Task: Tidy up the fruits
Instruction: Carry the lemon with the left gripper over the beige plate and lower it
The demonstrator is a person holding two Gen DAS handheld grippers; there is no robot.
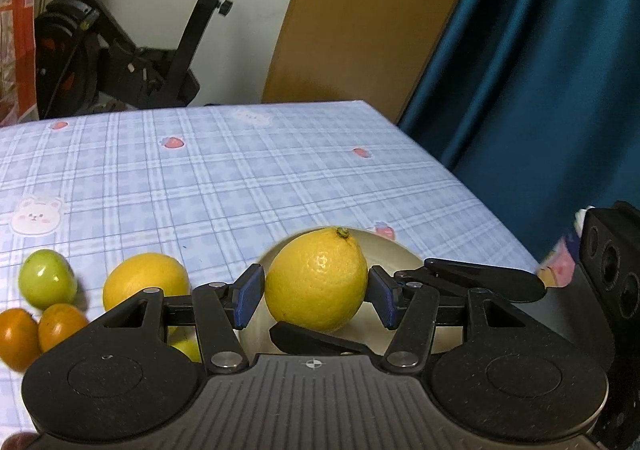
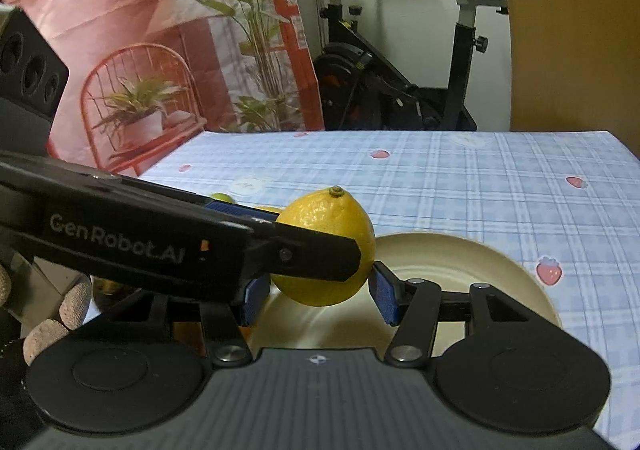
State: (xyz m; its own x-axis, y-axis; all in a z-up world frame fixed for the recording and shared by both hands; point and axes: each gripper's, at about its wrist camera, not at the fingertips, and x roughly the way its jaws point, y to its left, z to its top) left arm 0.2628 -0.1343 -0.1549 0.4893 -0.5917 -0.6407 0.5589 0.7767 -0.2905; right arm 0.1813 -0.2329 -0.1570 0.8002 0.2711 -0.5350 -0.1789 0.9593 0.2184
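Note:
A yellow lemon [image 1: 316, 278] hangs just above a cream plate [image 1: 400, 254], stem end up. My left gripper [image 1: 316, 296] is shut on it, blue pads pressing on its left and right sides. My right gripper [image 2: 320, 300] comes in crosswise and is shut on the same lemon [image 2: 332, 226], with the plate [image 2: 480, 266] under it. The left gripper's black finger [image 2: 312, 254] crosses the lemon's front in the right wrist view and hides part of it. The right gripper's fingers [image 1: 480, 278] show beside and below the lemon in the left wrist view.
Left of the plate on the checked tablecloth [image 1: 240, 178] lie a second lemon [image 1: 144, 282], a green fruit [image 1: 47, 284] and two orange fruits [image 1: 60, 324]. A blue curtain [image 1: 540, 70] hangs past the table's right edge. An exercise bike [image 2: 380, 82] stands behind. A gloved hand [image 2: 44, 330] shows at left.

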